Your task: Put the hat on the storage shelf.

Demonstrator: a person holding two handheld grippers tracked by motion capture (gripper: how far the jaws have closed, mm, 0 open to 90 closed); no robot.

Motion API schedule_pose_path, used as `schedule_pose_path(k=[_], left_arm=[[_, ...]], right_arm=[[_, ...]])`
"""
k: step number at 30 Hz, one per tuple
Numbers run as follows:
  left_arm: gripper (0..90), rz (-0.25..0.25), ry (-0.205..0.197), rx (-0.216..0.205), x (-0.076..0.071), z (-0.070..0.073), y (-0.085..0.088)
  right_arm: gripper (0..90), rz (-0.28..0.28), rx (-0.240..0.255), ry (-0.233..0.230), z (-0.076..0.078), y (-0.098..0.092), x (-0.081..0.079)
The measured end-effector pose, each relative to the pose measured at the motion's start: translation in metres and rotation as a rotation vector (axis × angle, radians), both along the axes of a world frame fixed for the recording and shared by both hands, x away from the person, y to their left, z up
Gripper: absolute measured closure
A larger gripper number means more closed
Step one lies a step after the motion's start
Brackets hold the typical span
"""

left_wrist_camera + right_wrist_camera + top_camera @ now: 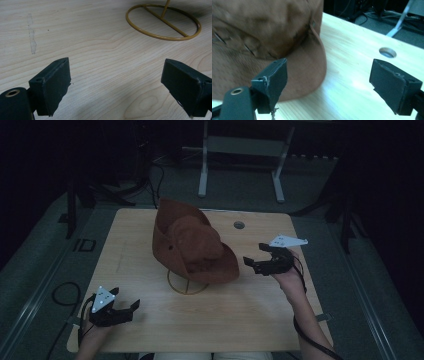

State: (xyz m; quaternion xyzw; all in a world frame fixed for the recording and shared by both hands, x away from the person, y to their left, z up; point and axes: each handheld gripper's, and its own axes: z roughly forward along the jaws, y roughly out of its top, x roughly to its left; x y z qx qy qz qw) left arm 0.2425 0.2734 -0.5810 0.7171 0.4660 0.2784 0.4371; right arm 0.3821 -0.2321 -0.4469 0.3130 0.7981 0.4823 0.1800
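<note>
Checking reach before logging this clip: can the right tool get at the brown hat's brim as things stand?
Probably yes. The right tool is open beside the brown hat, its jaws already facing the brim, with bare table between them. The hat sits on a gold wire stand, which lies below the brim.

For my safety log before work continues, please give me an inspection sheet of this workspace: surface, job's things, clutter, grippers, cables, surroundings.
Surface: light wooden table with a round grommet hole near the far edge; a faint pale streak on the wood.
Job's things: brown hat sitting tilted on a gold wire stand with a ring base.
Clutter: nothing seen.
Grippers: left hand-held gripper open, low at the near left corner; right hand-held gripper open, beside the hat's brim, not touching it.
Cables: black cable along the right forearm; a looped cable on the floor at left.
Surroundings: dark room, grey floor, white frame legs behind the table.
</note>
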Motion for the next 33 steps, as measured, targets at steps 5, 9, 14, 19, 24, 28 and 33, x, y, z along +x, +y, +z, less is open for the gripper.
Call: schedule_pose_path(k=[5, 9, 14, 19, 24, 28, 33], left_arm=[[9.8, 0.004, 0.002, -0.003, 0.0, 0.0, 0.0], [9.8, 0.007, 0.004, -0.003, 0.0, 0.0, 0.0], [9.8, 0.008, 0.004, -0.002, 0.0, 0.0, 0.0], [9.8, 0.008, 0.005, -0.002, 0.0, 0.0, 0.0], [9.8, 0.008, 0.007, -0.001, 0.0, -0.001, 0.0], [9.8, 0.008, 0.007, -0.002, 0.0, -0.001, 0.0], [9.8, 0.008, 0.007, -0.004, 0.0, 0.0, 0.0]], right_arm=[[14.7, -0.018, -0.015, 0.018, -0.018, -0.01, -0.001], [14.7, -0.023, -0.042, 0.016, -0.033, -0.014, -0.004], [14.7, -0.034, -0.029, 0.049, -0.051, -0.021, -0.007], [14.7, -0.041, -0.03, 0.075, -0.066, -0.027, -0.011], [14.7, -0.052, -0.036, 0.077, -0.08, -0.033, -0.016], [14.7, -0.052, -0.037, 0.084, -0.09, -0.038, -0.021], [14.6, -0.062, -0.045, 0.091, -0.099, -0.045, -0.026]])
